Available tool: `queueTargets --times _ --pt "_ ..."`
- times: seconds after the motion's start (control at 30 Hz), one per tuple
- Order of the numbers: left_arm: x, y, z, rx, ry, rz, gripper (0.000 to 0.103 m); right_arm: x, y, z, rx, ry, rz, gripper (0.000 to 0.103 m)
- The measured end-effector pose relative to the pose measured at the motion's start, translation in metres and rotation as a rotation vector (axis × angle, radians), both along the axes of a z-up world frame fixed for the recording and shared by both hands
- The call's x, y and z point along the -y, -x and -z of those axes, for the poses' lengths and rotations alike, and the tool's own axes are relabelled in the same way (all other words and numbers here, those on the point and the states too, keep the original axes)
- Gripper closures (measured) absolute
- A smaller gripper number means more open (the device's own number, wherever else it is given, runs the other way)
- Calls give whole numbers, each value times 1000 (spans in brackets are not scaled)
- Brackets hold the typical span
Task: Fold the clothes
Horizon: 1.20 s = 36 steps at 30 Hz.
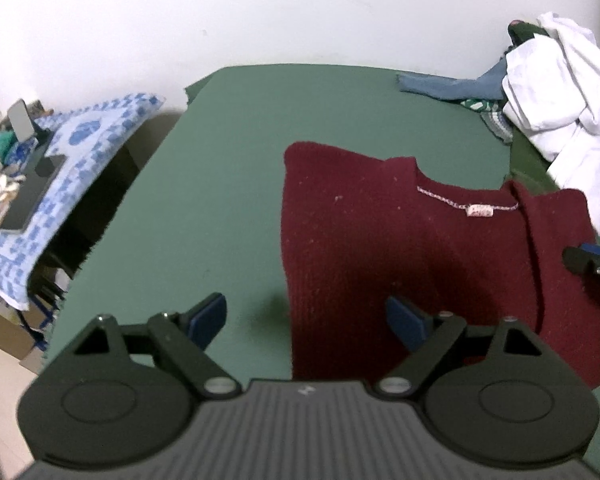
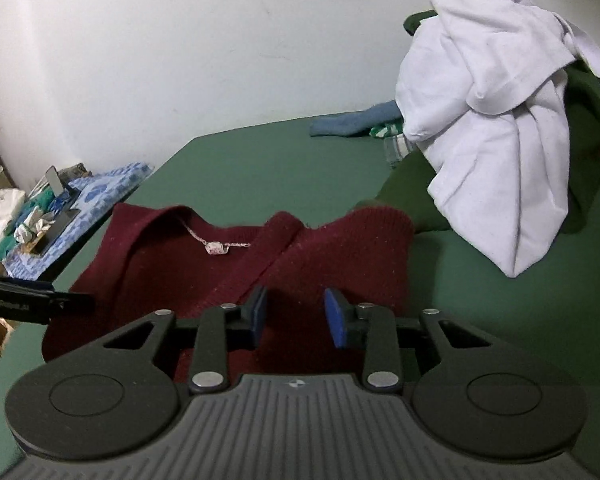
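While both tongs hang spread and empty, the sweater (image 1: 420, 248) lies collar-away beneath them: left tongs (image 1: 306, 320) at its left edge, right tongs (image 2: 296, 316) over its middle.

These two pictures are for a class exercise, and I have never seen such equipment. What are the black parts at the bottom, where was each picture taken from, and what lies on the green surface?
Each picture comes from a camera mounted on a hand-held claw, looking forward along its two blue-padded fingers. A person holds one in each hand. The first shows the left claw, open, above the left edge of a maroon sweater. The second shows the right claw, also open, above the same sweater, holding nothing. The sweater lies on a green table, collar label up. At the far right is a pile of clothes topped by a white garment, with a blue cloth beside it. The job is folding clothes.
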State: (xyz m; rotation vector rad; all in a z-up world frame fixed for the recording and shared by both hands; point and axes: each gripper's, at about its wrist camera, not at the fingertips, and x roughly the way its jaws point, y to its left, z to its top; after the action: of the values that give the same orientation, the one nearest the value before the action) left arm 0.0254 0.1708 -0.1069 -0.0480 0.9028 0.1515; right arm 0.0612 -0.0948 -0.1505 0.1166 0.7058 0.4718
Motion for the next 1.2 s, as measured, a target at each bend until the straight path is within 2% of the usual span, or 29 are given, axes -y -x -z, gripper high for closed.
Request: queueTargets --times 0.23,0.47,0.63,0.83,1.0,1.2 --pt "8 4 0 -2 -42 11 12 -12 14 8 80 78 0 69" --pt "2 -2 0 -7 -51 44 6 -16 12 9 66 79 39 68" --pt "-7 -7 -1 0 -48 72 6 -30 18 12 98 140 70 66" --pt "-16 -16 3 -3 -33 110 2 -38 17 4 90 175 111 63" --pt "-20 -24 5 -1 -25 130 1 -26 24 -15 96 131 202 53" --pt "-17 -30 6 2 -33 131 1 -7 31 -12 26 82 264 53"
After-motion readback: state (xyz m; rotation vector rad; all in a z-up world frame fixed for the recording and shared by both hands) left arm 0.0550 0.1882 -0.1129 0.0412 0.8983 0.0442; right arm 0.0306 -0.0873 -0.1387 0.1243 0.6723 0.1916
